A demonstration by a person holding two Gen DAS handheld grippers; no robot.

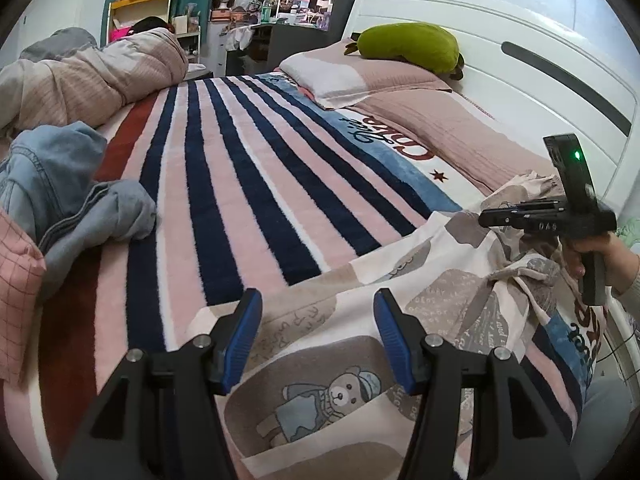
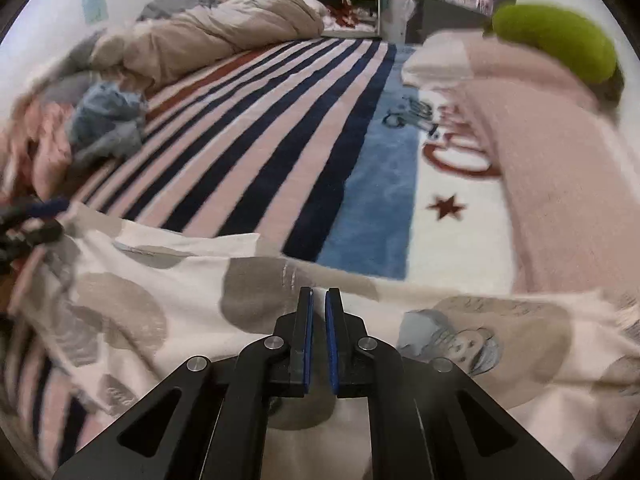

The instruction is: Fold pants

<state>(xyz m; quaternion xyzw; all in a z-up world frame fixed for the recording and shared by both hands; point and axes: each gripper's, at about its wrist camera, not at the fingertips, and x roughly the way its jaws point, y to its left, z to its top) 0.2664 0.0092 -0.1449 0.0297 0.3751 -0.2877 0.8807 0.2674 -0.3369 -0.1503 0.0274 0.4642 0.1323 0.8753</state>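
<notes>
The pants [image 1: 340, 344] are white with grey-brown patches and a teddy bear print. They lie spread along the near edge of the striped bed blanket [image 1: 248, 184]. My left gripper [image 1: 318, 304] is open, its blue-padded fingers straddling the cloth just above it. My right gripper [image 1: 486, 218] appears at the right of the left wrist view, held by a hand over bunched pants fabric. In the right wrist view the right gripper [image 2: 319, 300] has its jaws nearly closed over the pants [image 2: 200, 292]; whether cloth sits between the pads is hidden. The left gripper [image 2: 28, 220] shows blurred at the left edge.
A heap of blue denim clothes [image 1: 68, 184] and a pink checked garment [image 1: 16, 288] lie at the left. A rolled beige duvet [image 1: 92, 76] lies at the far end. Pink pillows [image 1: 372, 76] with a green plush [image 1: 412, 46] lean on the white headboard [image 1: 520, 60].
</notes>
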